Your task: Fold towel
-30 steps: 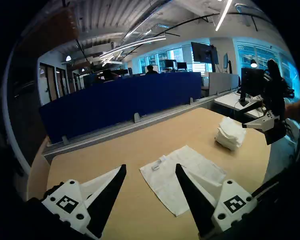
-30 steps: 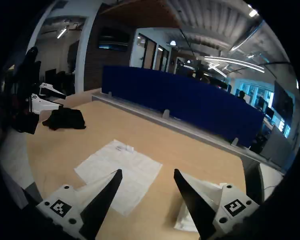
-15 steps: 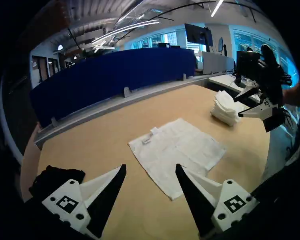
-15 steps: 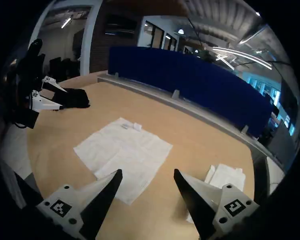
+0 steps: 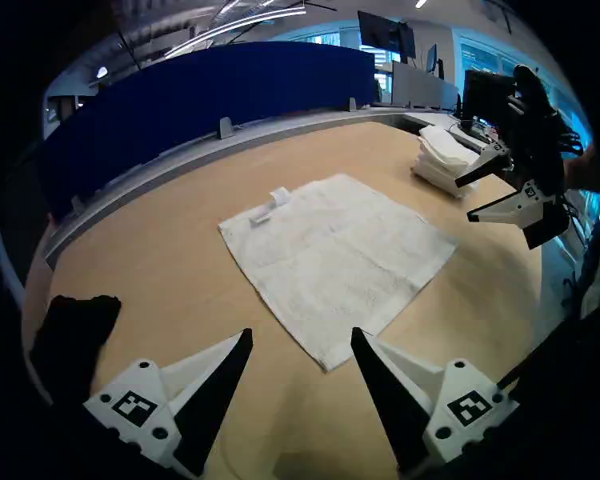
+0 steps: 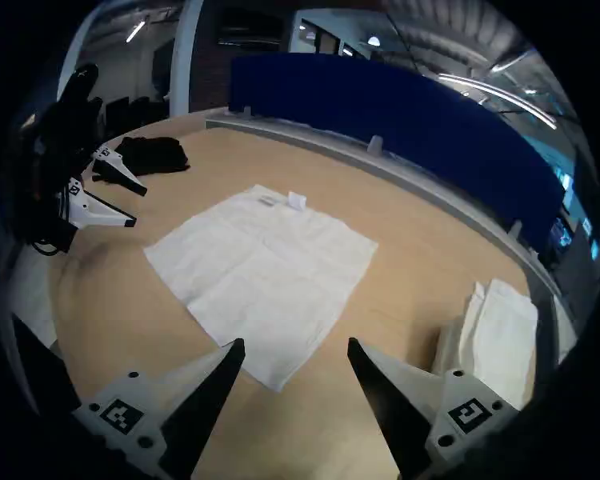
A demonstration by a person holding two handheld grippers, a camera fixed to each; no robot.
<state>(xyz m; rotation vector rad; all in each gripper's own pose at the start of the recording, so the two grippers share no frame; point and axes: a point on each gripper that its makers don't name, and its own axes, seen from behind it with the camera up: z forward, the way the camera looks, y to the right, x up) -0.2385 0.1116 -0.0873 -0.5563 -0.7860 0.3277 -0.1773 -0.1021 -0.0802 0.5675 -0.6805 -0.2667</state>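
Left gripper (image 5: 300,330) wide open, empty; right gripper (image 6: 295,341) likewise; towel (image 5: 336,248) untouched

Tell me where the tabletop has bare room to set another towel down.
Bare wood runs between the spread towel and the blue divider, and between the towel and the black cloth. The gap looks narrowest toward the folded stack.

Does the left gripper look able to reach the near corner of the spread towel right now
Probably yes. The left gripper is open, and the towel lies flat on the table with its near corner just ahead of it. Nothing lies between them; the black cloth sits off to the side.
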